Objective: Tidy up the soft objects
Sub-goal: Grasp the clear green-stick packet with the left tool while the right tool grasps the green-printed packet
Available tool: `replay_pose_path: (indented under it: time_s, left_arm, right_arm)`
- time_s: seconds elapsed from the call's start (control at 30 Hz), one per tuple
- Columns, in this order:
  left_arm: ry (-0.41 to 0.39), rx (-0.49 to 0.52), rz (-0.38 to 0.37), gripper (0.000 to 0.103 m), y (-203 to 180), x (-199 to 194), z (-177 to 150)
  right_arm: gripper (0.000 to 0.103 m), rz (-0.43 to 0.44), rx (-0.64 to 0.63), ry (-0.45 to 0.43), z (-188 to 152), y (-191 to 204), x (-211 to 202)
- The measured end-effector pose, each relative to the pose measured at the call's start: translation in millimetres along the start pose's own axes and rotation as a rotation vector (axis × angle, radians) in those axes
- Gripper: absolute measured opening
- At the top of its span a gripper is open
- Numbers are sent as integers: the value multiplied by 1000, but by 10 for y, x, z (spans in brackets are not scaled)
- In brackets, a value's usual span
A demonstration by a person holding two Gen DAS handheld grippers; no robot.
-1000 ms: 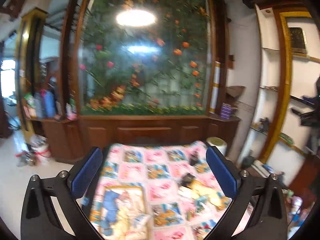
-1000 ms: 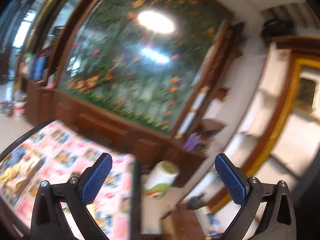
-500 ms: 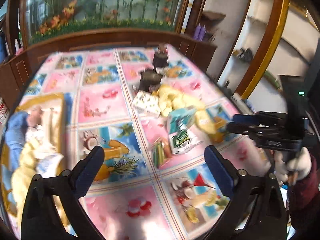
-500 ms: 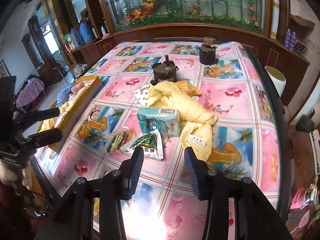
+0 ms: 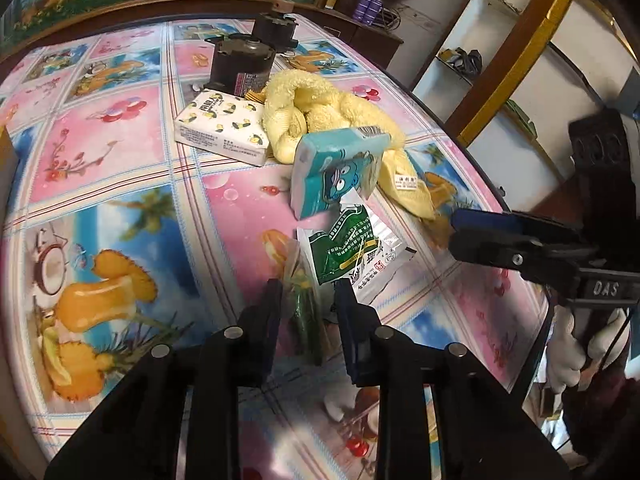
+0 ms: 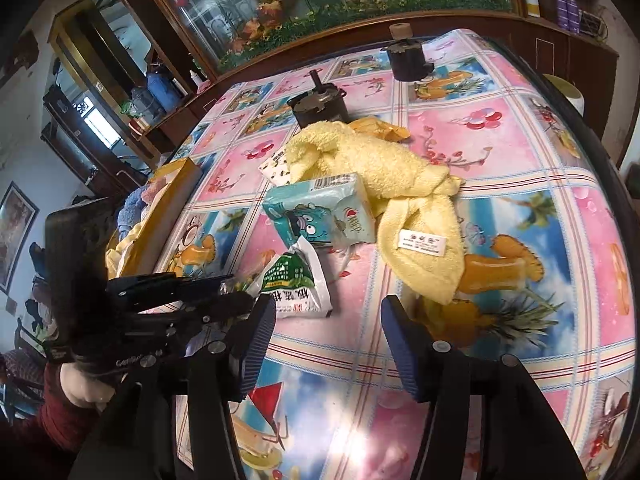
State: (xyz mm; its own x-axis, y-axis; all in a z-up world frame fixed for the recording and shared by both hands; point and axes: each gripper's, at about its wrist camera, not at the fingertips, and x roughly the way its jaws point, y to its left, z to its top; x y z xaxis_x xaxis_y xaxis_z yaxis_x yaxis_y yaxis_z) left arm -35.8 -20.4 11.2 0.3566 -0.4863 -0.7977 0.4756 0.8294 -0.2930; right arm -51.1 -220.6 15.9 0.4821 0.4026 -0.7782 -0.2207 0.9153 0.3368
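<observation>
A clear plastic packet with green and orange contents (image 5: 305, 304) lies on the bench (image 5: 120, 184), which is covered in a pink and blue fruit-print cloth. The left gripper (image 5: 308, 300) has its fingers (image 5: 272, 312) drawn in on either side of this packet; whether they already pinch it cannot be told. Just beyond, touching it, lies a white and green printed sachet (image 5: 352, 252), then a teal tissue pack with a cartoon face (image 5: 336, 172) leaning on a crumpled yellow towel (image 5: 320, 108). A white tissue pack with lemon print (image 5: 220, 130) sits beside the towel, before two dark metal motors (image 5: 244, 60). The right gripper (image 6: 328, 340) hovers released, near the towel's lower corner (image 6: 424, 264). A yellow-rimmed tray (image 6: 160, 220) stands at the bench's left edge.
</observation>
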Motion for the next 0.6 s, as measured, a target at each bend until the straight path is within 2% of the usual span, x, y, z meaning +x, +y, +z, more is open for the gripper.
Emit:
replay_pose_path:
  time_s: [0.13,0.2,0.27,0.33,0.4,0.47,0.53,0.6]
  left_arm:
    - [-9,-33,-7,24,113,-225,-220]
    - [-18,-54,-4,24,172,-306,-314]
    - [-6,-45,8,31,196,-311,-366]
    - [-19,-17,1,44,188,-314,-396]
    - [-21,-12,-15,50,188,-312,-387]
    - [-22,-1,-22,54,179,-316,-388]
    - [-26,4,-20,59,169,-308,-390]
    - [-29,11,-4,61,136,-301,-409]
  right_arm:
    - [59,-59,-42,19,34,205,256]
    - [59,-36,-27,45,56,274,375]
    - [59,-23,-20,60,48,345,454]
    - [59,-17,-17,72,19,404,509]
    - [60,0,-17,84,-34,465,565]
    - [67,-22,-61,76,-82,586,594]
    - [69,-36,-112,83,-138,713,616]
    - [53,-33,-159,92,-194,788,584]
